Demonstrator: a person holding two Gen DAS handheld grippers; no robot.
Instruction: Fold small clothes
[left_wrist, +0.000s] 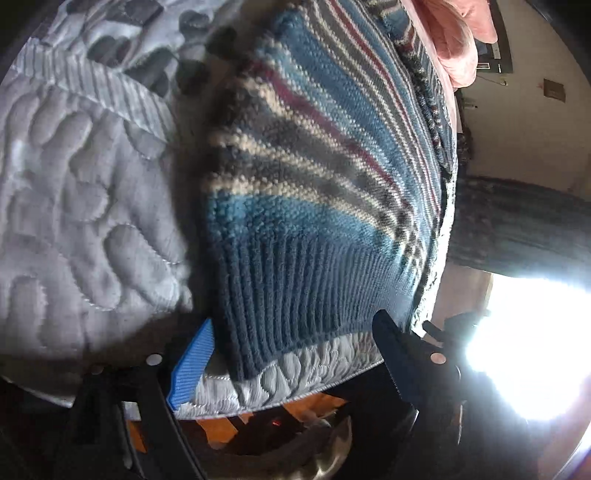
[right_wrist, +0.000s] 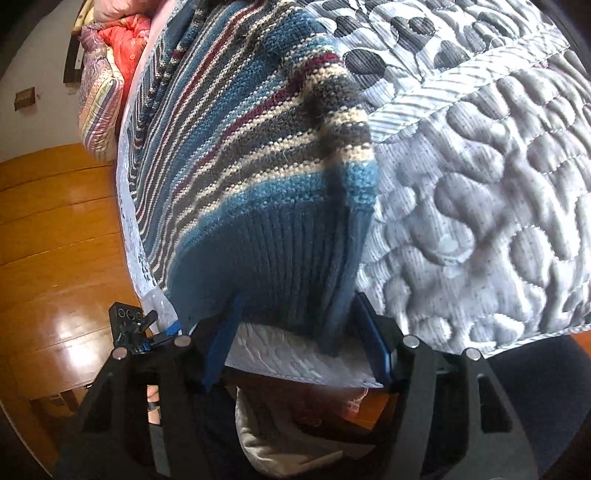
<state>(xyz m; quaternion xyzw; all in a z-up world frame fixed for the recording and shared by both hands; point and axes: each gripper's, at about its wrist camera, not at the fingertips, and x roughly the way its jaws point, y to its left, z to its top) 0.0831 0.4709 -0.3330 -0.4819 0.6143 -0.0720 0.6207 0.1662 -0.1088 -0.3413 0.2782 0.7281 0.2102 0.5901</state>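
L gripper (left_wrist: 291, 354) jaws spread, straddling ribbed hem of striped knit sweater (left_wrist: 314, 177) on quilted bedspread (left_wrist: 74, 221). R gripper (right_wrist: 295, 332) likewise unclenched at hem. R view only: wood floor (right_wrist: 55, 240), folded blankets (right_wrist: 107, 74) beyond.

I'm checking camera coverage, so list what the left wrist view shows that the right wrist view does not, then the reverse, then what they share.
Only the left wrist view: a glaring bright window and a pink fabric bundle. Only the right wrist view: the glossy orange wooden floor and a red and striped folded quilt. Both: the blue, grey, cream and maroon striped knitted sweater on the white quilted mattress, with open tongs flanking its ribbed hem, left and right.
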